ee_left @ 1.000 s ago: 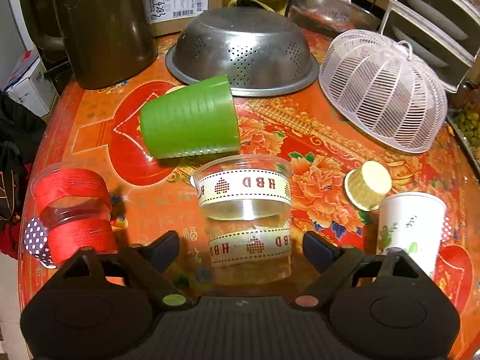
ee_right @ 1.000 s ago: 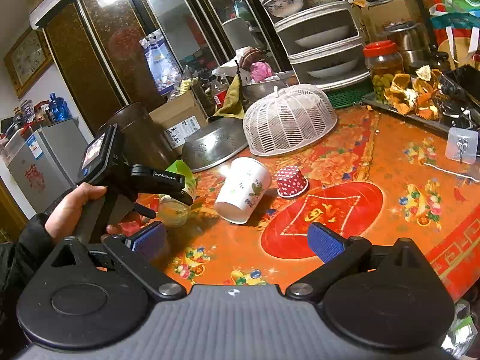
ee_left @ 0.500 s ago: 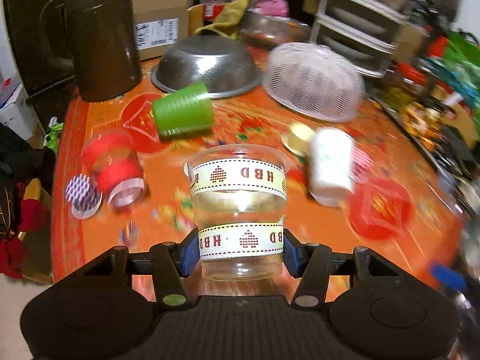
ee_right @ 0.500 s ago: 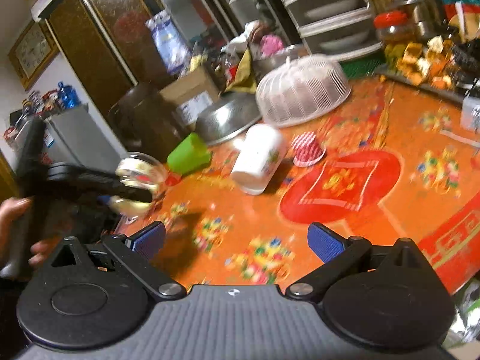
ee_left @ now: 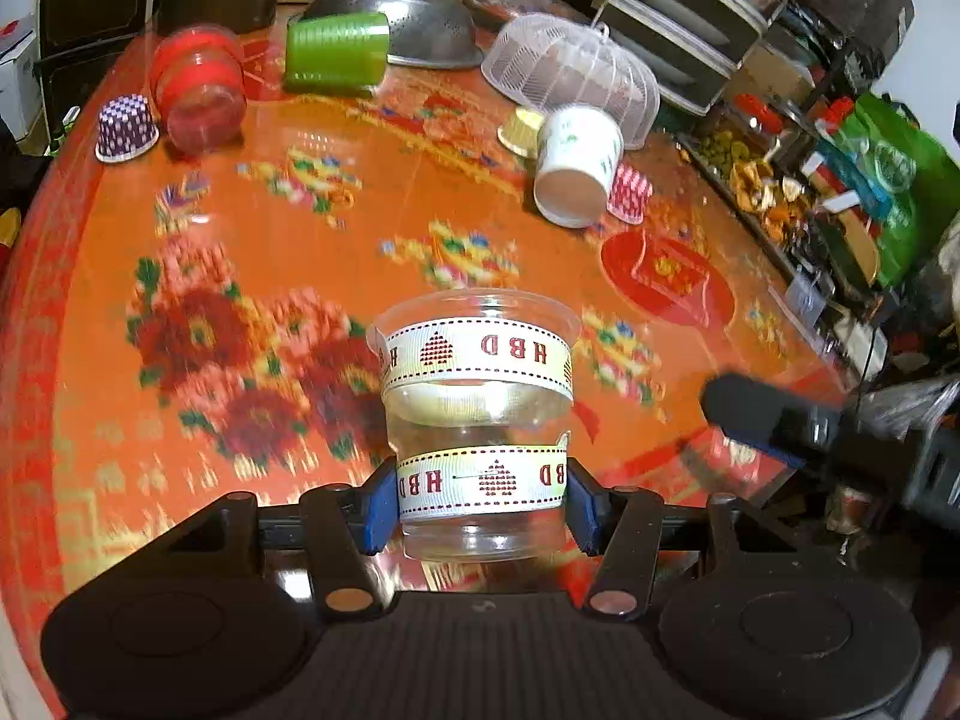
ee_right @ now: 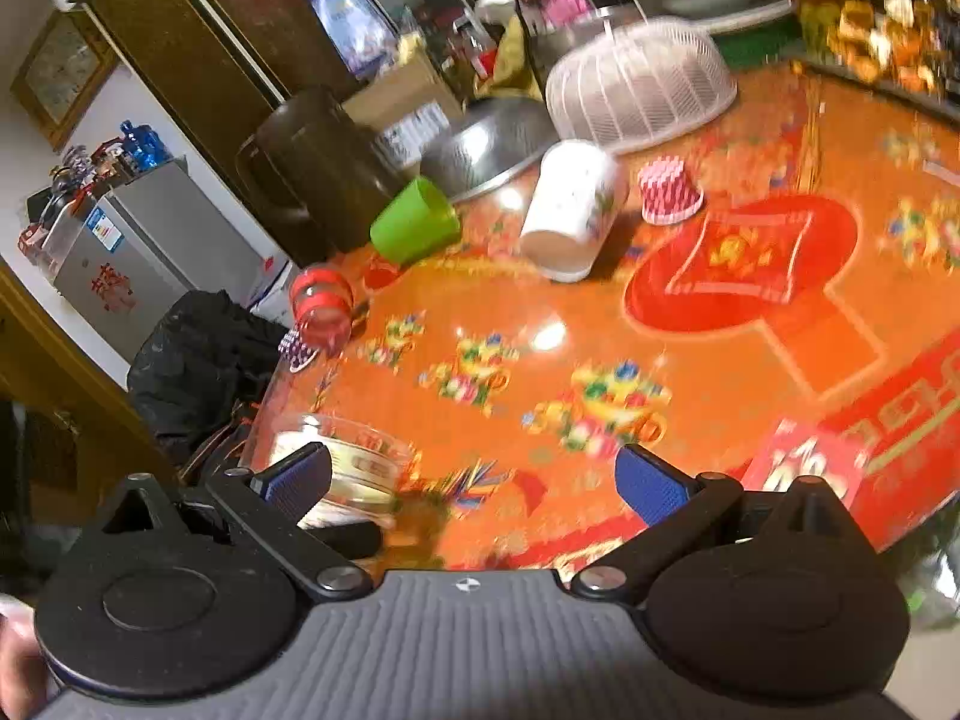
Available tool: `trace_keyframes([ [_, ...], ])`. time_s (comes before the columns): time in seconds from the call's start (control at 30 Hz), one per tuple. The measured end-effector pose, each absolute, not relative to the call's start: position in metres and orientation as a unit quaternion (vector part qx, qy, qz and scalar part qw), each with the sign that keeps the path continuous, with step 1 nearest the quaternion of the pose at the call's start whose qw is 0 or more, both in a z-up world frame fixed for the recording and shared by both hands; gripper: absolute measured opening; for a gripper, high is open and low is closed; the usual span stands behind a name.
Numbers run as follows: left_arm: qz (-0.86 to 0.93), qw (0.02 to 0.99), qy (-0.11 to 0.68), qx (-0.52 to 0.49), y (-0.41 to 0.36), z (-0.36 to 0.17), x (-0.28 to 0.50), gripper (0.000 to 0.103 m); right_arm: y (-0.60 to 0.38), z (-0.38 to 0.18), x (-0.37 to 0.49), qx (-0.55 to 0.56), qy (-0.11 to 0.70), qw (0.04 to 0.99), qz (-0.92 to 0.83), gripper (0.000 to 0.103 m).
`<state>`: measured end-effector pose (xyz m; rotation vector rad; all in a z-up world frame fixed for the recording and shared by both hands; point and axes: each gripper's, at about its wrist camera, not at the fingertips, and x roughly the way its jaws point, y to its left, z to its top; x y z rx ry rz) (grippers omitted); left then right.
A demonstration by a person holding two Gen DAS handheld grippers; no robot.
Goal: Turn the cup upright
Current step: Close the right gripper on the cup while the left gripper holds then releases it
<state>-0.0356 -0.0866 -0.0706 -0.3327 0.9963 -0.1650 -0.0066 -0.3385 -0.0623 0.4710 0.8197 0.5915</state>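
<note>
The clear cup [ee_left: 477, 420], the one with HBD ribbon bands, sits in the left gripper [ee_left: 480, 495], whose jaws are clamped on its lower band near the base. It looks lifted off the orange surface [ee_left: 270, 240], near the front edge. Its open rim points away from the gripper and somewhat up, long axis running forward along the fingers. I'd say the carry-and-turn step is in hand; next it needs tipping so the base goes down, then setting flat and letting go. The right gripper [ee_right: 474, 480] hangs beside it with jaws wide apart, holding nothing.
</note>
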Motion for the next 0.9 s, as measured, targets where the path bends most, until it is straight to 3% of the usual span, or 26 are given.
trace_keyframes([
  [0.47,-0.100,0.857,0.470,-0.188,-0.084,-0.076,-0.044,0.058,-0.273,-0.057,0.023,0.196,0.509,0.772,0.327,0.101],
  [0.9,-0.101,0.857,0.474,-0.176,-0.085,-0.076,-0.042,0.058,-0.249,-0.056,0.030,0.153,0.534,0.770,0.314,0.071],
])
